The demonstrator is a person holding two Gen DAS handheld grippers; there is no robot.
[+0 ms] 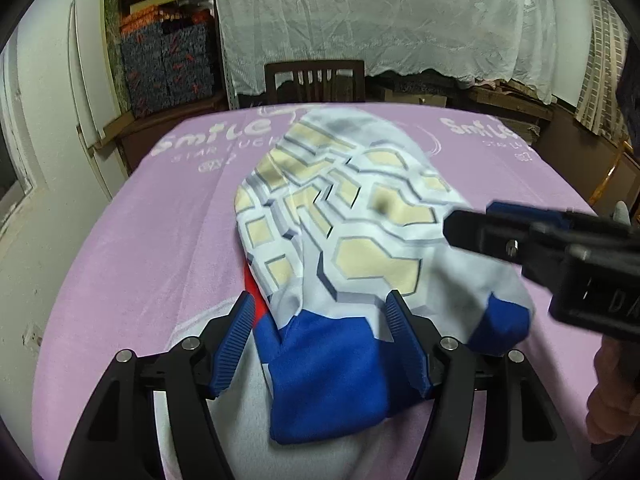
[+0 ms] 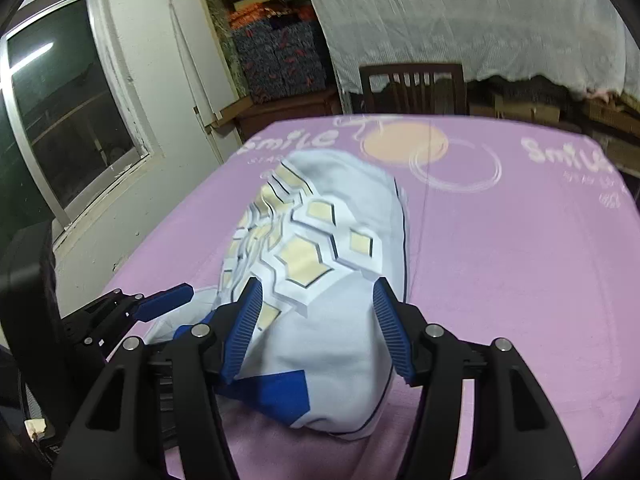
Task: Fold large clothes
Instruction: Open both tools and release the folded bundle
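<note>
Fold laid on garment (image 1: 352,216); left gripper (image 1: 320,340) and right gripper (image 2: 316,328) jaws wide, holding nothing. Next: regrasp edge, fold again.

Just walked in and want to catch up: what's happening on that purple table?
A person is folding a garment, white with a cream hexagon print and blue patches, on the purple cloth that covers the table. The left hand-held gripper and the right hand-held gripper both stand open over its near end, the fabric lying between their blue pads without being pinched.

One garment (image 1: 352,216), two grippers (image 1: 320,344), one chair (image 1: 315,80)
</note>
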